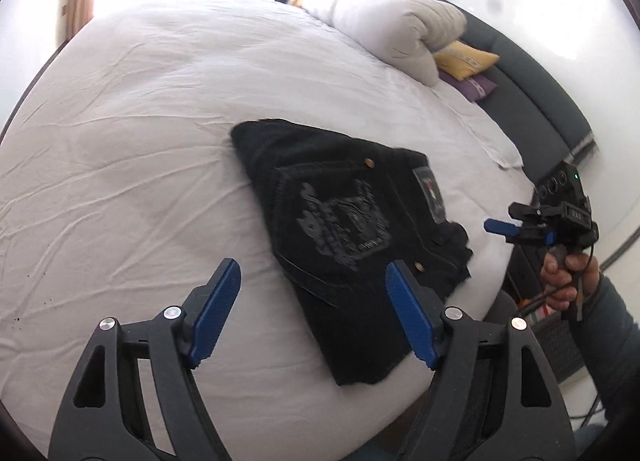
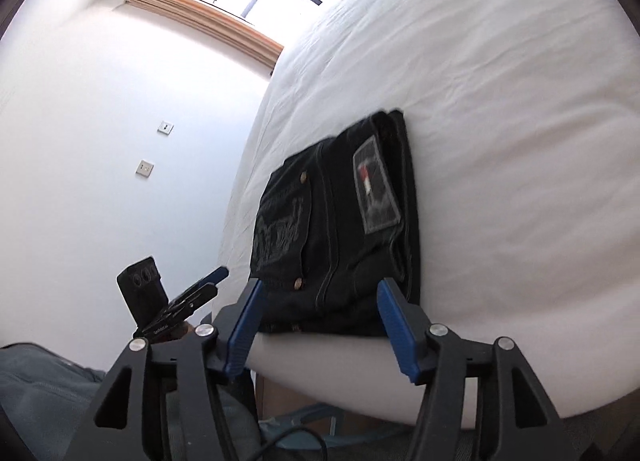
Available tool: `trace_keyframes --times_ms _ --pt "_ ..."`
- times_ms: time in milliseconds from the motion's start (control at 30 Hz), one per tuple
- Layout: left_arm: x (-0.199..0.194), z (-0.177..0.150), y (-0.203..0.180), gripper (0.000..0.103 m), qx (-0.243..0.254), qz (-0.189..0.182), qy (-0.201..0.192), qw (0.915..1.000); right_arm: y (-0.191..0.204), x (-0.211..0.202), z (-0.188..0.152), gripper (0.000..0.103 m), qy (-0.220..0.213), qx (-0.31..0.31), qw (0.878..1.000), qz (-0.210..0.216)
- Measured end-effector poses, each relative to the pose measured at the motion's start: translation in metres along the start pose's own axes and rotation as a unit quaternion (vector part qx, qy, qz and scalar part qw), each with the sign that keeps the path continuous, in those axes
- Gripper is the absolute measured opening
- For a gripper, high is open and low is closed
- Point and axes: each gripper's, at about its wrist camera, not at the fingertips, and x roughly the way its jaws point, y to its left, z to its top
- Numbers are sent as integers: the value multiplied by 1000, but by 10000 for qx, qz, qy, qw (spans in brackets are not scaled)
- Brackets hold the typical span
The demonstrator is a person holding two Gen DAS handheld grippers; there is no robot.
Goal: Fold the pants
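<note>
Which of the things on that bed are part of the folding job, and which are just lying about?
Part of the job:
- black pants, folded into a compact stack
- left gripper, open
- right gripper, open

Just lying about:
- rolled white duvet
- yellow pillow
- purple pillow

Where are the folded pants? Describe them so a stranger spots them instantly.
Start at the big bed with its white sheet. Near its edge, toward the pillows, lies one dark folded bundle: the pants. Nothing else on the sheet is black; look for the printed back pocket, copper rivets and a waistband patch.
</note>
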Motion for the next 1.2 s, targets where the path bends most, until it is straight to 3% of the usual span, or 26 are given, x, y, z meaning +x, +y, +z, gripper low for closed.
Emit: trace_keyframes --times_ms 67,167,333,500,533,567,600,667,733,933,1200 --pt "11 13 13 74 -297 135 123 9994 -7 17 20 67 41 91 9999 -117" --pt "33 25 16 74 -504 -36 469 9976 -20 44 42 67 303 145 9988 -346" --pt "72 22 20 74 -782 -122 1112 9906 -28 83 52 67 793 94 9958 -446" --pt "89 22 16 74 -772 -183 1236 9892 -41 92 58 67 853 196 9959 -242" --pt "93 24 16 71 -817 -245 1257 9884 -42 93 59 67 862 207 9959 -202" --pt "97 26 16 55 -868 -306 1283 9875 -41 94 59 67 884 184 9958 -180" --pt "102 28 14 48 -902 -368 1336 9862 -39 96 59 67 908 143 9956 -176" --pt "107 32 11 41 -921 -324 1391 9855 -35 98 58 64 981 27 9948 -263" --pt "108 34 4 38 -790 -207 1401 9868 -27 101 56 50 1037 -123 9932 -514" --pt "110 38 -12 26 -675 -138 1290 9892 7 101 48 26 889 -603 9868 -1208" --pt "84 50 -14 18 -764 -354 956 9919 65 87 46 18 599 -1364 9760 -1589"
